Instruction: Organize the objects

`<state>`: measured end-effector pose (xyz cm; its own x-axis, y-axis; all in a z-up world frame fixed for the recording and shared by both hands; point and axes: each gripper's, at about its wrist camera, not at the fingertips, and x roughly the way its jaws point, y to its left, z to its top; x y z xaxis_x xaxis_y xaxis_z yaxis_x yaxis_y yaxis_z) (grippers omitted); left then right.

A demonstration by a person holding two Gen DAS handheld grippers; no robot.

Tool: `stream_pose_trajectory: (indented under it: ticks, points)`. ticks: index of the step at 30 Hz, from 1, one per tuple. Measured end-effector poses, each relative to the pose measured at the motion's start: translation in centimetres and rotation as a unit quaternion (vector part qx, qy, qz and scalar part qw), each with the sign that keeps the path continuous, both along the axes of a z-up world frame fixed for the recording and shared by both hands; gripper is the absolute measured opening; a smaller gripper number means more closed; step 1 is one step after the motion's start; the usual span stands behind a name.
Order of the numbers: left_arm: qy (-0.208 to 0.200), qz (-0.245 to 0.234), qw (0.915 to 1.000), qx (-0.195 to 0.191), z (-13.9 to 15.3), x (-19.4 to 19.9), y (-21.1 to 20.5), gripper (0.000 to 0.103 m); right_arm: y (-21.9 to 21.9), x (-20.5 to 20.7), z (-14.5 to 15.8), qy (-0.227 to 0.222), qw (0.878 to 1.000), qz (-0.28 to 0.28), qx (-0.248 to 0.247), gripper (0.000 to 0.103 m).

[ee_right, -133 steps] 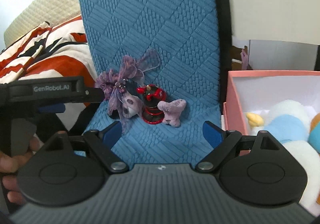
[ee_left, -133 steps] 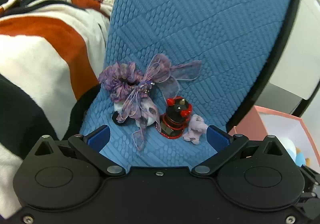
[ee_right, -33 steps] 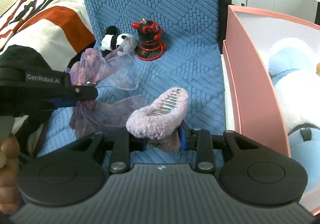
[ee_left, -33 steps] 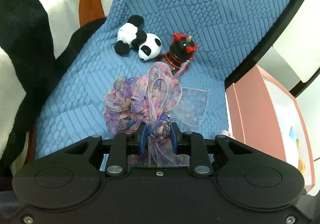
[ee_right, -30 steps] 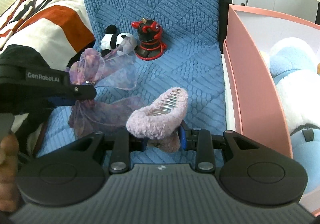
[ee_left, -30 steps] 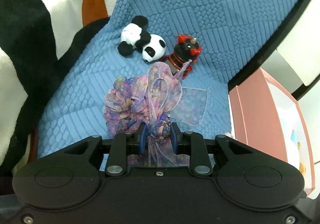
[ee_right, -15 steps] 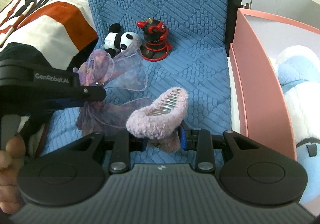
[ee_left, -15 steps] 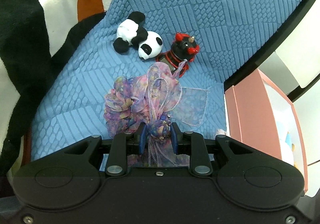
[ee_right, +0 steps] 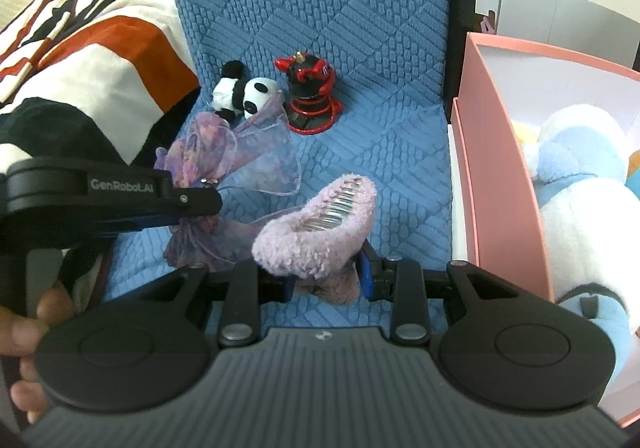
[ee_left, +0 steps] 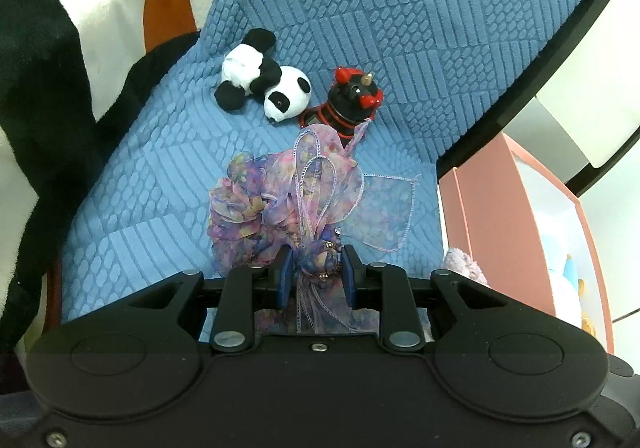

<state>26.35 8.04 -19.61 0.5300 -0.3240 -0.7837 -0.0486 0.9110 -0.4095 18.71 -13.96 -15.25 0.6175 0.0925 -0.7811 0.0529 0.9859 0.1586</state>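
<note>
My left gripper (ee_left: 316, 274) is shut on the knot of a purple ribbon scrunchie (ee_left: 280, 203), held above the blue quilted cushion (ee_left: 360, 27). From the right wrist view that same gripper (ee_right: 200, 201) comes in from the left with the scrunchie (ee_right: 232, 155) hanging from it. My right gripper (ee_right: 326, 280) is shut on a fluffy lilac hair clip (ee_right: 320, 232) with its metal teeth facing up. A small plush panda (ee_left: 264, 81) (ee_right: 244, 91) and a red and black devil figure (ee_left: 348, 99) (ee_right: 308, 99) lie farther back on the cushion.
A pink box (ee_right: 492, 167) (ee_left: 516, 224) stands at the right, holding a white and blue plush toy (ee_right: 580, 187). A striped white, orange and black blanket (ee_left: 60, 47) (ee_right: 88, 55) borders the cushion on the left. A person's hand (ee_right: 28, 332) grips the left tool's handle.
Both grips are unchanged. The right view has shifted slightly, so the pink box and the left gripper sit a little more to the right in it.
</note>
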Motion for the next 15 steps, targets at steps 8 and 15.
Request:
stream_pose_trajectory:
  ticks: [8, 15]
  points:
    - [0.001, -0.007, 0.9999, -0.010, 1.0, -0.7, 0.0, 0.024, -1.4, -0.6, 1.7, -0.008, 1.000, -0.007, 0.008, 0.034]
    - [-0.001, -0.023, 0.9997, -0.005, 3.3, -1.4, -1.2, 0.023, -2.7, -1.7, 4.3, -0.022, 1.000, -0.009, 0.014, 0.034]
